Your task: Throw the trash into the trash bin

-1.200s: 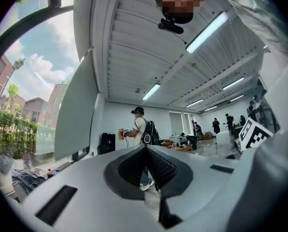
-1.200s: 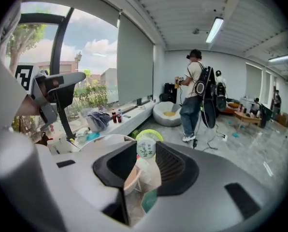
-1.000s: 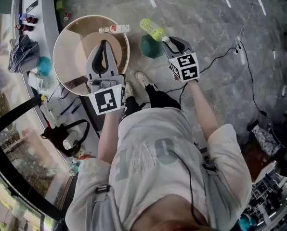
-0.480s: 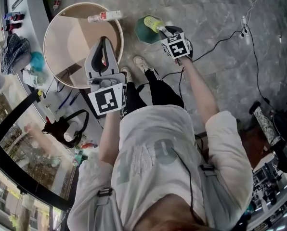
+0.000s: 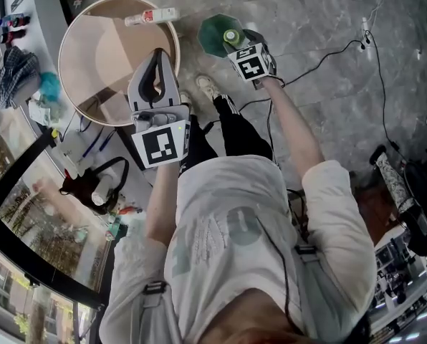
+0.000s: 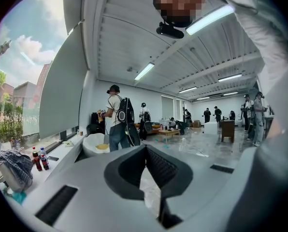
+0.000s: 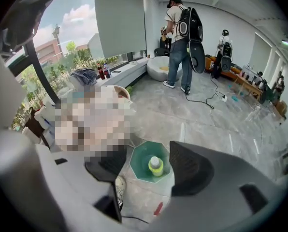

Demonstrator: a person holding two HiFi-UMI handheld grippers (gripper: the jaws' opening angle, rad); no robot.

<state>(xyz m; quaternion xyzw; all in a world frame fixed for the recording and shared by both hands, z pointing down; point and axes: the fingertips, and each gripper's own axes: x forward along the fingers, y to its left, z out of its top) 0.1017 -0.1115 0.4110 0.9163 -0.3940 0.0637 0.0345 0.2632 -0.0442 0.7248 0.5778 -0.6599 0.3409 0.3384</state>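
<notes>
The right gripper [image 5: 236,45] has come down from a position above and beside the green trash bin [image 5: 212,36] to directly over its mouth. Its jaws have just been opening and now stand wide apart, with no pad touching anything. The yellow-green bottle [image 7: 156,166], which a second ago was clamped at a slant in these jaws, now sits cap-up near the middle of the bin, below the open jaws and free of them. Judged from this, the release is complete and this piece of trash is disposed of. The left gripper [image 5: 156,57] hangs over the round table [image 5: 92,49] with its jaw tips closed together and nothing between them. A small white bottle [image 5: 150,16] lies at the table's far edge, probably the next item to collect.
</notes>
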